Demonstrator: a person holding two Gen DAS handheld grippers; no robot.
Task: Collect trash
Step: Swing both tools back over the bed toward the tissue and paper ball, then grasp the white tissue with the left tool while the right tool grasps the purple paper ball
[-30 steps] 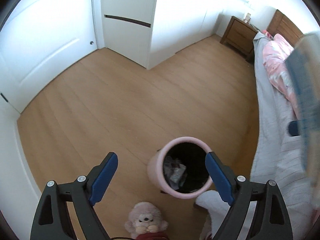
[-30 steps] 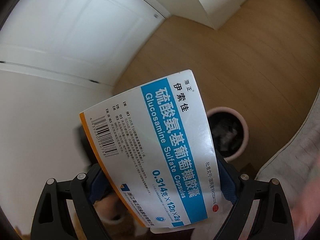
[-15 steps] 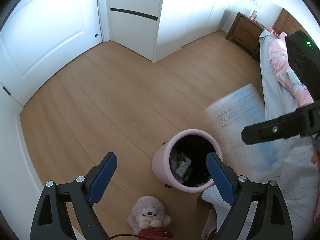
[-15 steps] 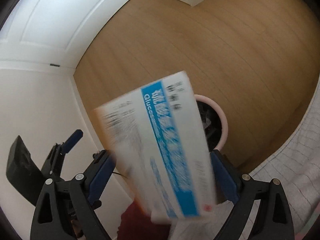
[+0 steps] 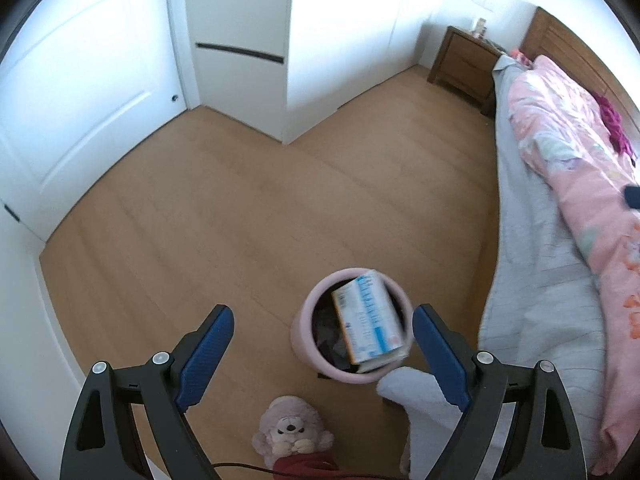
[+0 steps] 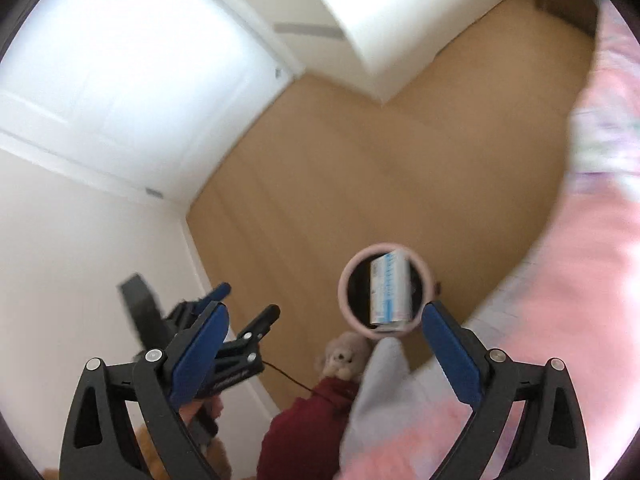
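- The left gripper [image 5: 322,346] is spread wide with nothing between its blue fingers [image 5: 206,350], hanging above the wooden floor [image 5: 248,216].
- The right gripper [image 6: 324,354] is likewise released and empty, its blue fingers [image 6: 450,354] well apart; this view is blurred.
- The pink trash bin [image 5: 304,334] stands on the floor at about 5 o'clock in the left wrist view, between the left gripper's fingertips in the frame but far below them.
- The white-and-blue medicine box [image 5: 368,318] sits in the bin's mouth, tilted, its far end against the rim at 12 o'clock and its near end at the rim at 5 o'clock; whether it rests on the trash below cannot be told.
- From the right wrist view the same box [image 6: 390,292] crosses the bin [image 6: 345,292] opening from 12 to 6 o'clock, leaving a dark gap on the 9 o'clock side.
- The bed [image 5: 532,264] edge runs along the 3 o'clock side, and a fold of grey sheet [image 5: 416,396] hangs just beside the bin at 5 o'clock.
- A pink plush toy [image 5: 290,430] lies on the floor near the bin at 7 o'clock.
- Open floor stretches from the bin toward 9 and 12 o'clock, up to the white door [image 5: 80,92] and the wardrobe [image 5: 288,40] corner.
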